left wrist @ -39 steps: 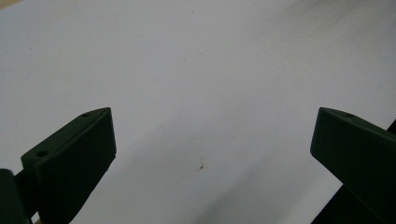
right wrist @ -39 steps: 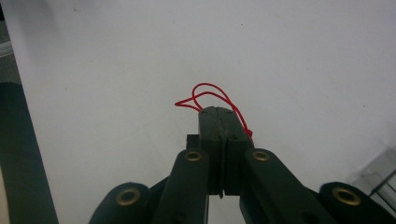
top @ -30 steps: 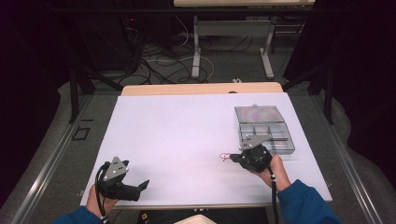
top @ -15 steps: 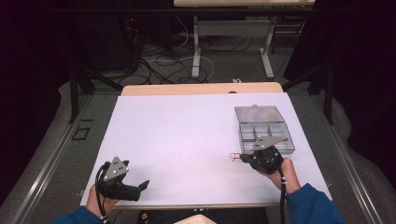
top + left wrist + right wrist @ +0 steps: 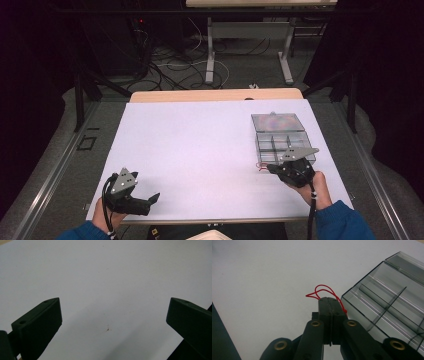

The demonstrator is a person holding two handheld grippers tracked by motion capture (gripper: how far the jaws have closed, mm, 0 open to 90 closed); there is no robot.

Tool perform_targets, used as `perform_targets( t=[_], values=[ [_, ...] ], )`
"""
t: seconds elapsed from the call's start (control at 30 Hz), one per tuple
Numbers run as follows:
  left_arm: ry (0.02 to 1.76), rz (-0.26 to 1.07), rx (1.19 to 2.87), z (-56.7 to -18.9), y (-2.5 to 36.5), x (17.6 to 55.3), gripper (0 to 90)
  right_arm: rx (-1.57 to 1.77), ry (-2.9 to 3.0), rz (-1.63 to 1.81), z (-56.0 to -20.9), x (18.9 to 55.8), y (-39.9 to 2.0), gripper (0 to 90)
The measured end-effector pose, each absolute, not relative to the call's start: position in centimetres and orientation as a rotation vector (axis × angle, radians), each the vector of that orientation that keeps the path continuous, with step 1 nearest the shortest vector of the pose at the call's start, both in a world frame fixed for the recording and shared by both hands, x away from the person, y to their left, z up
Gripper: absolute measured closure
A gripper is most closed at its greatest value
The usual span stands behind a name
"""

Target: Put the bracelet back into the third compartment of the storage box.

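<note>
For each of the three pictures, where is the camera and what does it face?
High view: above the person's side, looking forward and down on the table; forearms and both hand-held grippers show.
Left gripper view: on the left hand-held gripper, facing bare table; jaws apart.
Right gripper view: on the right hand-held gripper, shut on a red string beside the clear box.
Shared: high and right views show string and box.

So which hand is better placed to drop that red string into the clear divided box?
The right. Its gripper is shut on the red string, right beside the clear compartment box. The left gripper sits open at the table's near left corner, far from the box.
</note>
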State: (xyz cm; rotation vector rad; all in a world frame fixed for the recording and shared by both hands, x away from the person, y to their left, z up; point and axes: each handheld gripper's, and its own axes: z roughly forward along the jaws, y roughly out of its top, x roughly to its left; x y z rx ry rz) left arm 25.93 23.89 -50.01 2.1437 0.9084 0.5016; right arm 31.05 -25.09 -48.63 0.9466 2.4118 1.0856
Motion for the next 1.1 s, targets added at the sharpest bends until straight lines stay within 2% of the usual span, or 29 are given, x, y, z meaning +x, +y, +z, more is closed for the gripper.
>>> perform_targets(
  t=[1.1],
  values=[
    [0.907, 0.502, 2.142, -50.0, 23.9, 25.9, 0.2, 1.078, 2.283, 1.074, -48.0, 31.1, -28.7, 90.0]
  ],
)
